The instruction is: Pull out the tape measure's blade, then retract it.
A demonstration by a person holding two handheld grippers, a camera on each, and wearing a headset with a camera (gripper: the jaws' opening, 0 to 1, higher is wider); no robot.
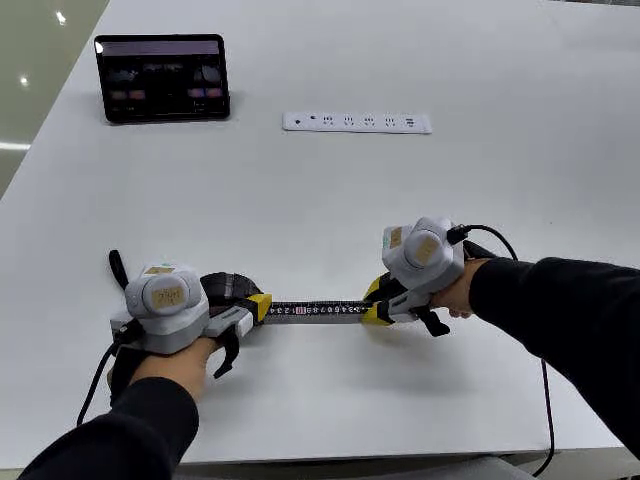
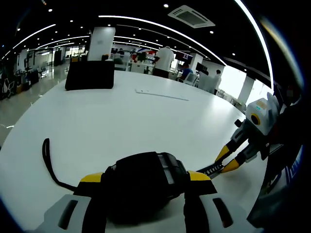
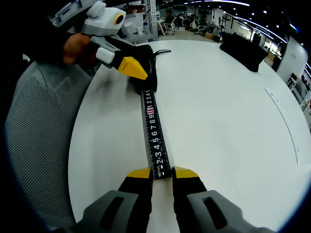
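On a white workbench in an open-plan office, a person holds a two-jaw gripper in each hand with a tape measure stretched between them; the left gripper is clamped around the tape measure's black case, which rests on the tabletop near the front edge; its yellow-tipped jaws sit on either side of the case in the left gripper view. The blade is partly drawn out and lies flat along the table, running from the case to the right gripper; in the right gripper view the jaws of that gripper are closed on the blade's free end, one yellow tip at each edge, with the printed numerals leading away toward the case. A black wrist strap trails from the case behind the left gripper; farther back on the table stand a dark tablet and a white power strip, well apart from the work.
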